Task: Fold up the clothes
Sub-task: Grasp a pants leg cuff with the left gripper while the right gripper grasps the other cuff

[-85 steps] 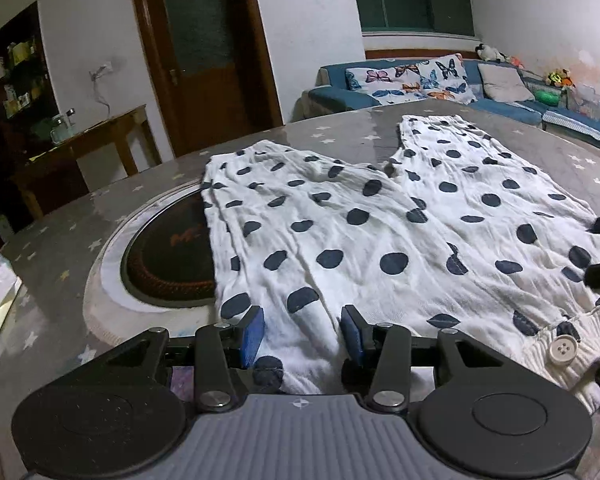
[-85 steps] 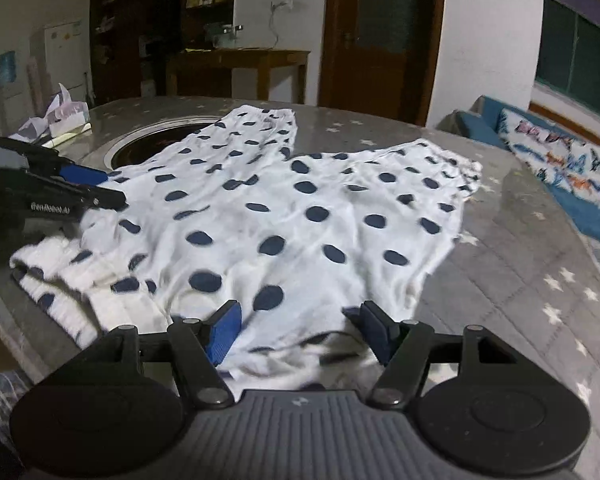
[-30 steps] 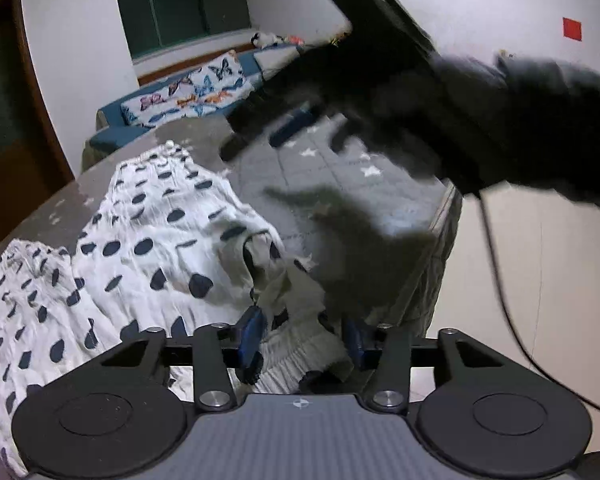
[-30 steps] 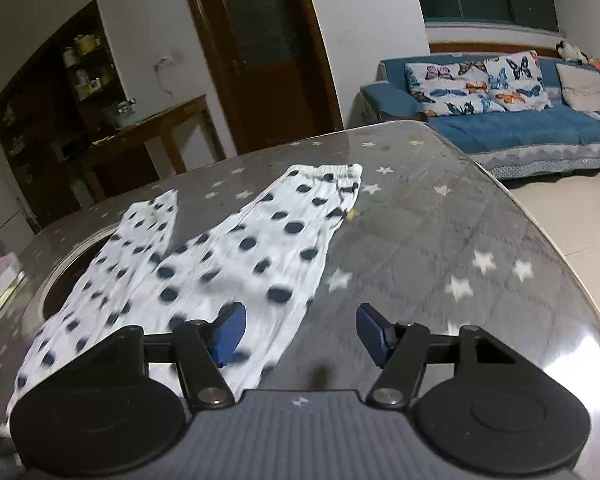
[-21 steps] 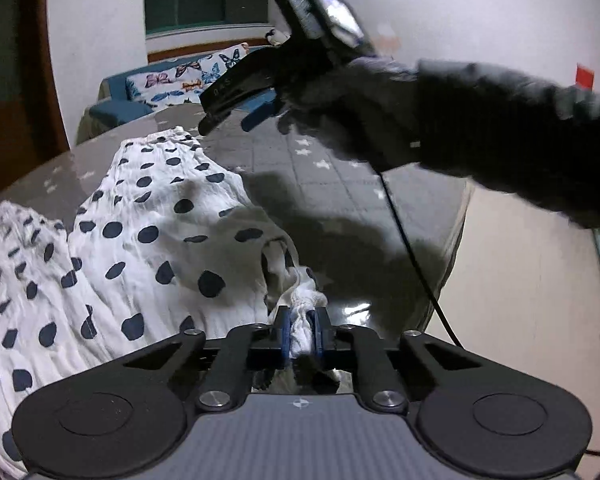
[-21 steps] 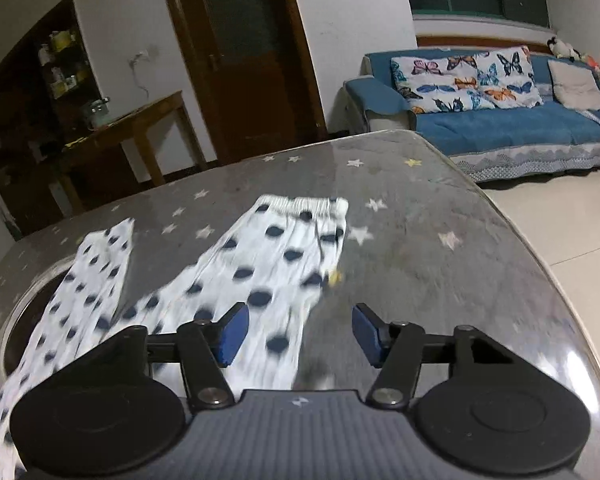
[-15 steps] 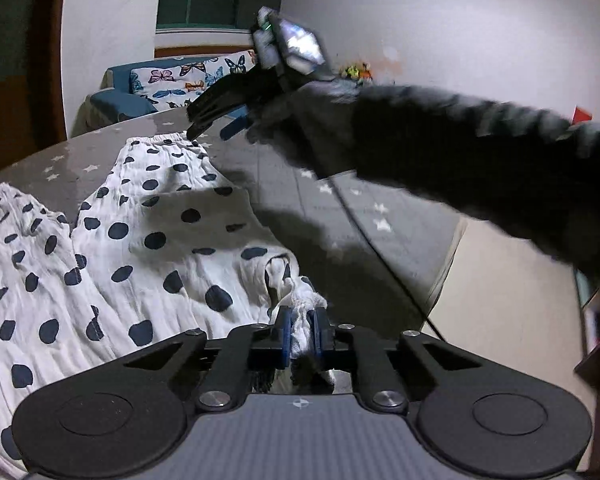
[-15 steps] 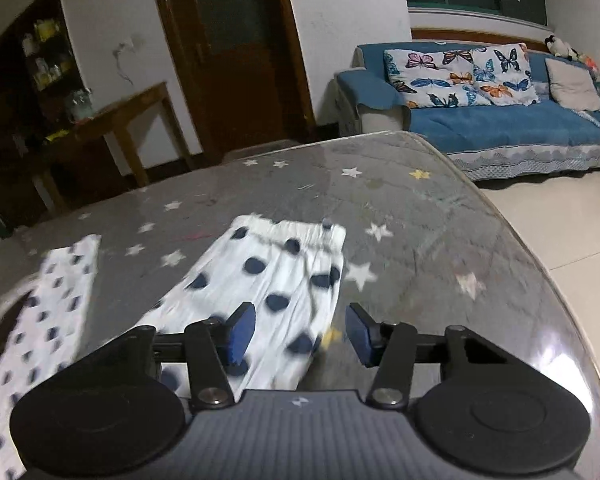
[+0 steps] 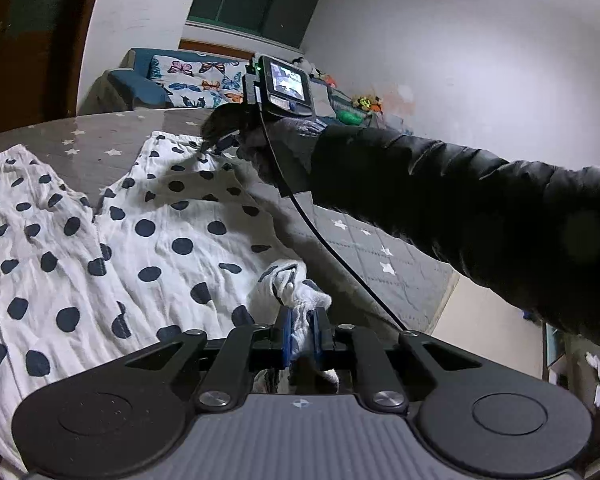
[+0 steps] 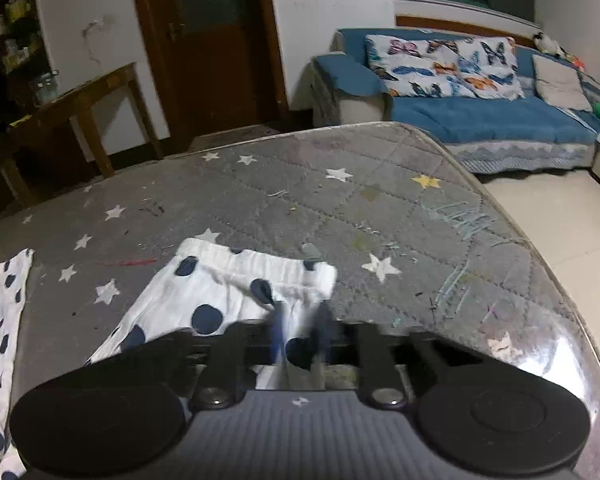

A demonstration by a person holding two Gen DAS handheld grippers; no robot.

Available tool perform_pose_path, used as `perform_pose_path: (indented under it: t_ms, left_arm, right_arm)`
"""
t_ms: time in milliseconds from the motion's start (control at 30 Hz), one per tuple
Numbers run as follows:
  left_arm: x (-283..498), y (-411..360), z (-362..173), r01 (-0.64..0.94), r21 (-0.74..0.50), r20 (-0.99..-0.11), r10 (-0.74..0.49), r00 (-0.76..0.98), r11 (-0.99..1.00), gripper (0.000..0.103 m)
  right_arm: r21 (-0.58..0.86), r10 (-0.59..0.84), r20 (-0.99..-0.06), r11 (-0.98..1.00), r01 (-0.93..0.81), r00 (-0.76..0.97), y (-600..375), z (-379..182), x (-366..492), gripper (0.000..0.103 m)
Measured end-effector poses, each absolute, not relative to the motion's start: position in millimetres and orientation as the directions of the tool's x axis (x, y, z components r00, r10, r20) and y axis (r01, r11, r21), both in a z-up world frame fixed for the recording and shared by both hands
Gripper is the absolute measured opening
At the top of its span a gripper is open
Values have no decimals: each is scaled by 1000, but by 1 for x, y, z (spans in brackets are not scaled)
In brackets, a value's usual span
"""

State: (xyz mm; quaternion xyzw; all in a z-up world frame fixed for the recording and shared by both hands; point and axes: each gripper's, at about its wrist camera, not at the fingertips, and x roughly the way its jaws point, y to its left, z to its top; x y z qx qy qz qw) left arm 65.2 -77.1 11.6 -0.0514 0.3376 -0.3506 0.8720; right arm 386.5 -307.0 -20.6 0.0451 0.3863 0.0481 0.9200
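1. My left gripper [image 9: 300,330] is clamped on the polka-dot trousers' [image 9: 148,236] waistband.
2. My right gripper [image 10: 300,338], blurred, pinches the far leg cuff [image 10: 260,270]; the leg runs lengthwise between my grippers along the table [image 10: 380,208].

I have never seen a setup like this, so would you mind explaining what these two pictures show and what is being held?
There is no robot here: a person holds a two-jaw tool in each hand, each with a camera looking along its jaws. One picture is from the left gripper, shut on the bunched waist end of polka-dot trousers spread on a grey starred table. There you also see the person's right arm reaching out. The other is from the right gripper, closing on a leg cuff, though blur hides its jaws.
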Motion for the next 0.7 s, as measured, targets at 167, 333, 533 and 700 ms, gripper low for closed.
perform_pose_path:
  t_ms: [167, 333, 533, 700]
  left_arm:
    - [58, -63, 15, 561, -342, -529, -648, 548, 754, 11]
    - [48, -48, 19, 539, -348, -505, -638, 581, 767, 11]
    - [34, -29, 24, 492, -352, -485, -605, 631, 796, 11]
    - [30, -24, 27, 487, -361, -470, -606, 642, 795, 11]
  right_arm:
    - [132, 124, -669, 990, -46, 733, -305, 2, 383, 3]
    - [149, 134, -629, 988, -51, 766, -293, 30, 381, 2]
    - [139, 162, -602, 985, -97, 782, -259, 65, 383, 1]
    - [105, 114, -625, 993, -61, 772, -252, 61, 386, 6]
